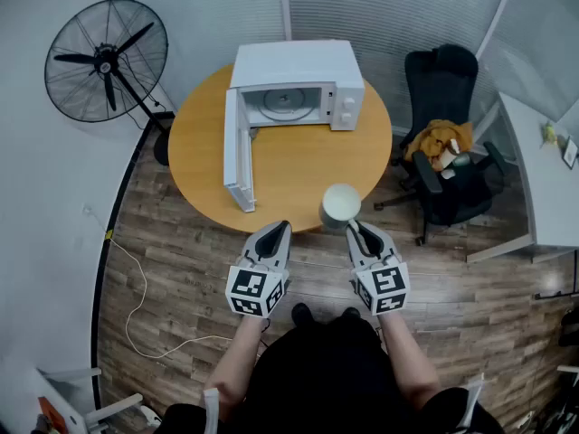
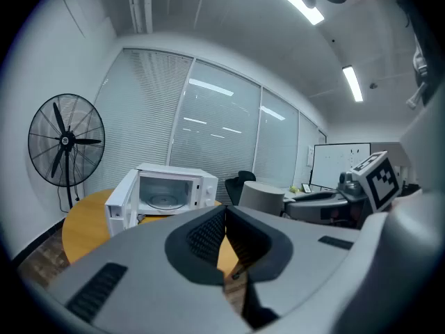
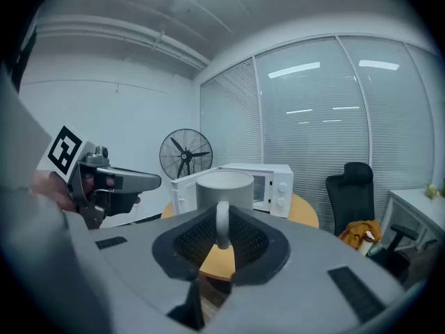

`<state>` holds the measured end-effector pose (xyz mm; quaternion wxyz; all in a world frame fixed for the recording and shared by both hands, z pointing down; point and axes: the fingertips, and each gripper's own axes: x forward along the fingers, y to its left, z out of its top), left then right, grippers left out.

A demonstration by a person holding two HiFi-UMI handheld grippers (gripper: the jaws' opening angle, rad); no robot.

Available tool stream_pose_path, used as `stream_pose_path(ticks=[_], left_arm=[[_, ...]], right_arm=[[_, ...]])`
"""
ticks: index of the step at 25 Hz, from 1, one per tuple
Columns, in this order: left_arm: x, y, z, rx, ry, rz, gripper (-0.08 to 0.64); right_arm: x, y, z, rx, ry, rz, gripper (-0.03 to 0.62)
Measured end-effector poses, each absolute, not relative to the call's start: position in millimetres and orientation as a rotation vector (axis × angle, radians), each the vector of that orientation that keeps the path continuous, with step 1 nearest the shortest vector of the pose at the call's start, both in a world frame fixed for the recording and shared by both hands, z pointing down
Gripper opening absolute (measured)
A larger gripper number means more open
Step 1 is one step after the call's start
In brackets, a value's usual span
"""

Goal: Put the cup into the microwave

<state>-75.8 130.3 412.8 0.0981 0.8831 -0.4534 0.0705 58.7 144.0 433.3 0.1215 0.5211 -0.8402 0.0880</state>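
Grasp step: right gripper (image 3: 222, 221) clamps the handle of the pale grey ceramic cup (image 1: 341, 206) at the round wooden table's (image 1: 289, 165) near edge, left gripper (image 2: 224, 213) closed, empty; next, carry it forward into the open white microwave (image 1: 294, 84).

A round orange-wood table (image 1: 298, 170) stands on a wood-plank floor (image 1: 181, 269). A black pedestal fan (image 1: 107, 60) stands by the white wall (image 1: 36, 179) at left, a black office chair (image 1: 443, 89) at right. Closed blinds (image 1: 389, 7) line the far side; strip lights (image 2: 353, 83) glow overhead.
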Motion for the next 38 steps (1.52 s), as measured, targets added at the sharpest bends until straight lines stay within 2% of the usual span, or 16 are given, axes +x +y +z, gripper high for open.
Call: stream_pose_path(ticks=[38], left_arm=[[-97.4, 141.7, 421.7, 2.612, -1.336, 0.194, -0.003]], right_arm=[[27.0, 152.3, 429.3, 1.501, -2.528, 0.279, 0.060]])
